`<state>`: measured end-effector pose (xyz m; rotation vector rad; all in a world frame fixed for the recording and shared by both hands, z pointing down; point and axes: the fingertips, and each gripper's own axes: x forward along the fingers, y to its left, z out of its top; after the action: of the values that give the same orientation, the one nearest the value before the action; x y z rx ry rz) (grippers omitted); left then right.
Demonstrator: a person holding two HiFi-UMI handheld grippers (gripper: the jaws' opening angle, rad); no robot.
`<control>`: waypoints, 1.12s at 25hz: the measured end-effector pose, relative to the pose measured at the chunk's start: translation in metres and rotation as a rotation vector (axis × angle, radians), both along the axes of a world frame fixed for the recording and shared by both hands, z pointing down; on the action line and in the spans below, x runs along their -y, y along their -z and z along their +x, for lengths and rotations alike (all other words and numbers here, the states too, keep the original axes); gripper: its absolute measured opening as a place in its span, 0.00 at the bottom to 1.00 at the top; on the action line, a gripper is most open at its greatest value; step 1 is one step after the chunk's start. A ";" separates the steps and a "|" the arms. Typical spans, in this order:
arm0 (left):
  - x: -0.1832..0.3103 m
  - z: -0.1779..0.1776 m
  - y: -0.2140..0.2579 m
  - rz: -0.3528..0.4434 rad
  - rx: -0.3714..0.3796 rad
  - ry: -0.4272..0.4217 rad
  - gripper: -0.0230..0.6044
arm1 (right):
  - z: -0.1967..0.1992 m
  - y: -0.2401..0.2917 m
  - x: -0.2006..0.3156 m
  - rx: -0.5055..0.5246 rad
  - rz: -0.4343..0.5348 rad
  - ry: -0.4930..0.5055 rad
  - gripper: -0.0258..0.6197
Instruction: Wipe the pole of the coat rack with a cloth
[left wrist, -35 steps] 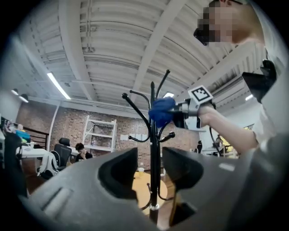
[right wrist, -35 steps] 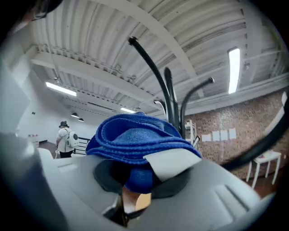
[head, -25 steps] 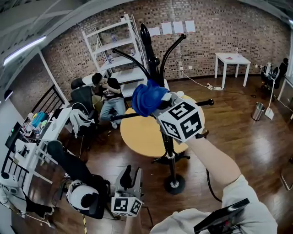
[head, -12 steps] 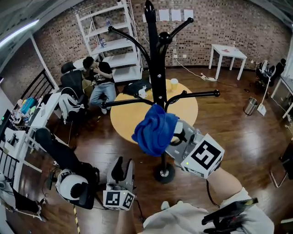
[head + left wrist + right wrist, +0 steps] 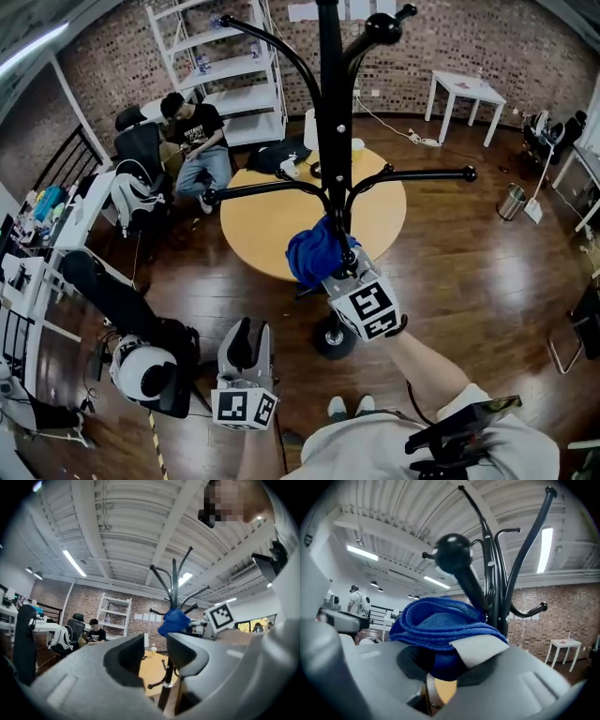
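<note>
Frame centre: my right gripper (image 5: 333, 274) clenches the blue cloth (image 5: 307, 255) against the upright pole (image 5: 331, 141); my left gripper (image 5: 246, 339), empty and closing, hangs lower left.

The pole (image 5: 330, 112) is being crowded at mid-height by a left branch (image 5: 262, 190) and a right branch (image 5: 412, 174). Passage straight upward is therefore being barred to the right gripper (image 5: 333, 267), which is being pressed with its cloth (image 5: 309, 251) against the pole just beneath them. Higher up, the pole is being flanked by curved hooks (image 5: 272, 52). From behind, approach is being blocked by the round table (image 5: 272, 230), close to the base (image 5: 333, 339). Below the cloth, the pole is being left bare. To the right, open wooden floor (image 5: 469, 272) is being left free; to the left, floor is being taken up by a black-and-white machine (image 5: 141, 370).
</note>
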<state>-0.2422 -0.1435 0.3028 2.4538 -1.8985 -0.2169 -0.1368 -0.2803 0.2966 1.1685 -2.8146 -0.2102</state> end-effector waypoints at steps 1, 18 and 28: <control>0.001 0.001 -0.002 -0.009 -0.003 -0.005 0.27 | 0.000 0.006 0.006 0.007 0.007 -0.013 0.19; 0.031 0.033 -0.030 -0.088 0.029 -0.125 0.27 | 0.041 -0.070 0.010 0.034 -0.037 -0.055 0.19; 0.032 0.073 -0.009 -0.067 0.044 -0.219 0.27 | 0.054 -0.045 0.026 -0.060 -0.081 0.084 0.19</control>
<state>-0.1692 -0.1757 0.3116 2.6147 -1.6048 -0.0912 -0.0827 -0.3058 0.3417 1.0111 -2.7945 -0.1332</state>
